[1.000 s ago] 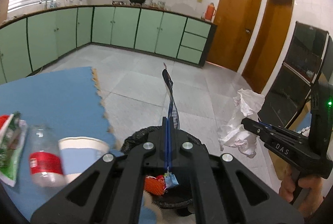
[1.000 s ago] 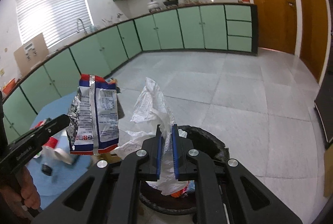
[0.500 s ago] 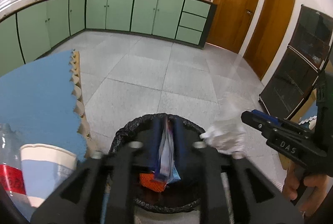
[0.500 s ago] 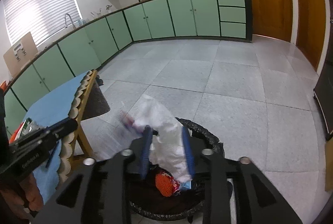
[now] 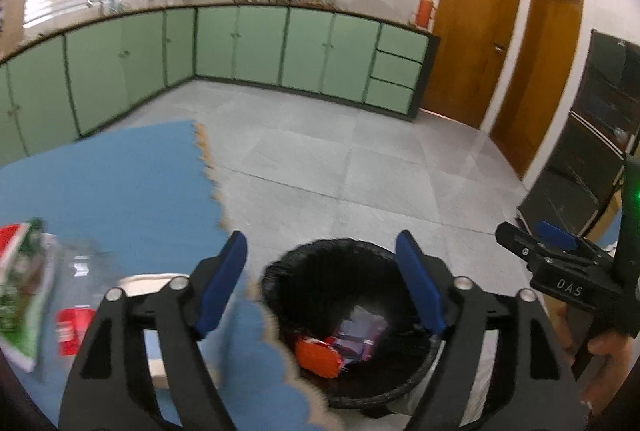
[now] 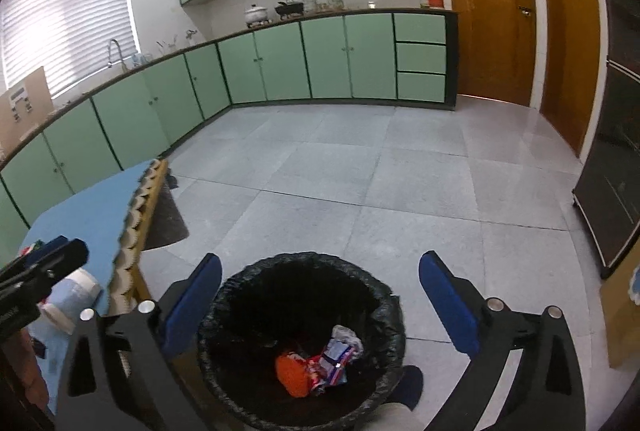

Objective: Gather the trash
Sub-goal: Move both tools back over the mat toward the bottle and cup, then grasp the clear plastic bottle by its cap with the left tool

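Note:
A bin with a black liner (image 5: 280,271) stands on the floor beside the blue table. Over it, my left gripper (image 5: 322,271) has its jaws opening, with nothing between the blue pads. My right gripper (image 6: 320,295) hangs above the same bin (image 6: 300,257), jaws also opening and empty. Inside lie an orange wrapper (image 6: 290,371), a blue and red snack bag (image 6: 336,351) and a crumpled white plastic bag (image 6: 344,333). On the table sit a paper cup (image 5: 148,279), a clear bottle with a red label (image 5: 76,295) and a green packet (image 5: 20,291). My right gripper (image 5: 528,235) shows at the right edge of the left wrist view.
The blue mat (image 5: 120,183) covers the table, whose scalloped edge (image 6: 140,207) ends close to the bin. Grey floor tiles (image 6: 360,171) stretch to green cabinets (image 6: 280,63). A dark glass cabinet (image 6: 612,191) stands at the right, with wooden doors (image 6: 492,11) behind it.
Both grippers went from shut to open. The snack bag left my left gripper and the white plastic bag left my right one; both now lie in the bin.

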Motion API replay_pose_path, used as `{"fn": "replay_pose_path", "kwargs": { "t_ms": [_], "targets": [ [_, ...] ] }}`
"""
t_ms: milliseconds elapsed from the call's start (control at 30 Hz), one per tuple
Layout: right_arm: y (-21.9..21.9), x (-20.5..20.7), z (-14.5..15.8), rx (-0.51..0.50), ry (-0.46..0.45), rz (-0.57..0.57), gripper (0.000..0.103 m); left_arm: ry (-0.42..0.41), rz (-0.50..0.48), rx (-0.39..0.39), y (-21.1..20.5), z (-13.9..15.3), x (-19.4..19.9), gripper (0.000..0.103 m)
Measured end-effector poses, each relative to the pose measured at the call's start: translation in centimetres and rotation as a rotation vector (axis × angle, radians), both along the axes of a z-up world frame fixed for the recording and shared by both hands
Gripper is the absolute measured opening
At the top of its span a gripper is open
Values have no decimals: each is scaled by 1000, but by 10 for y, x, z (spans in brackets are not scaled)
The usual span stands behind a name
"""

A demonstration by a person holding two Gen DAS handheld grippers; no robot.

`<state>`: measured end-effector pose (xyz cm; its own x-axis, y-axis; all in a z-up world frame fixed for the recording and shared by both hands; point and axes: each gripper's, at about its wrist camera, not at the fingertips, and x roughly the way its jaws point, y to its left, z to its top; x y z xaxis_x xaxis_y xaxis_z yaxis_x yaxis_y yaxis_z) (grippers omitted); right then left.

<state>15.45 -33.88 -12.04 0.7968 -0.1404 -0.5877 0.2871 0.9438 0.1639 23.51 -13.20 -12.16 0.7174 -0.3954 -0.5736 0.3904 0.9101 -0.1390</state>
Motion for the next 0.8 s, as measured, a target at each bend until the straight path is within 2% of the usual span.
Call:
{"fn": "replay_pose_path", "kwargs": {
  "t_ms": [167, 367, 567, 800],
  "targets": [
    [28, -4, 9, 16, -32, 41, 97, -43, 108, 19, 44, 15, -20, 81],
    [69, -8, 11, 1, -48, 102, 97, -52, 201, 42, 90, 19, -40, 83],
    [99, -9, 12, -18, -46, 148, 97, 3, 253, 58, 124, 6, -55, 83],
    [121, -13, 12, -29, -41, 180, 97, 65, 259, 67, 136, -18, -71, 83]
  ]
}}
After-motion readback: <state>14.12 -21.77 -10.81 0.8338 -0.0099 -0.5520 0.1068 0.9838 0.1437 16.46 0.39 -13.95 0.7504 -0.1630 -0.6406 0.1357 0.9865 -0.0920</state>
